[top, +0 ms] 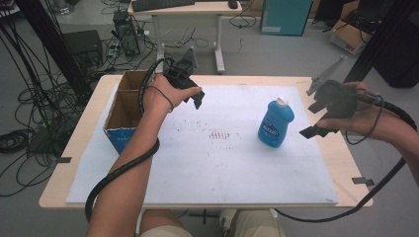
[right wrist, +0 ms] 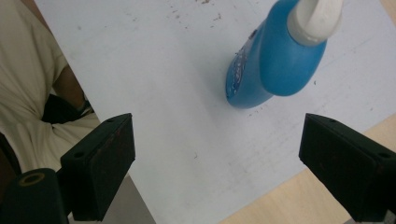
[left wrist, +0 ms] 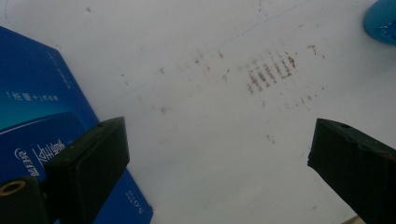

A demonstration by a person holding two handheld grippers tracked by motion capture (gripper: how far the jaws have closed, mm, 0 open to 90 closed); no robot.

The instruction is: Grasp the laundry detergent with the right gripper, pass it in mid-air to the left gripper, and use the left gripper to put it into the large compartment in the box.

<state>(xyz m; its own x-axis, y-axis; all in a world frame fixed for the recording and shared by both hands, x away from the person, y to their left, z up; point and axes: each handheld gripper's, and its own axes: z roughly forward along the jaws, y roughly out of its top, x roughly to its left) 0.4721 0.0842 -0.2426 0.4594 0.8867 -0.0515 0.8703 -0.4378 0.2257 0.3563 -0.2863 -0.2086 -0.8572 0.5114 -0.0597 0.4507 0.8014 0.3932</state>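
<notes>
A blue bottle with a white cap stands upright on the white mat, right of centre. My right gripper hovers just to its right, jaws wide apart and empty; in the right gripper view the bottle lies ahead of the open jaws, clear of them. My left gripper is held above the mat beside the open cardboard box, jaws open with nothing between them. The left gripper view looks down on the box's blue side and the stained mat.
The box sits at the mat's left edge. Brown smudges mark the mat's middle. The wooden table shows bare strips on both sides. Beyond the table are a desk, cables and floor equipment.
</notes>
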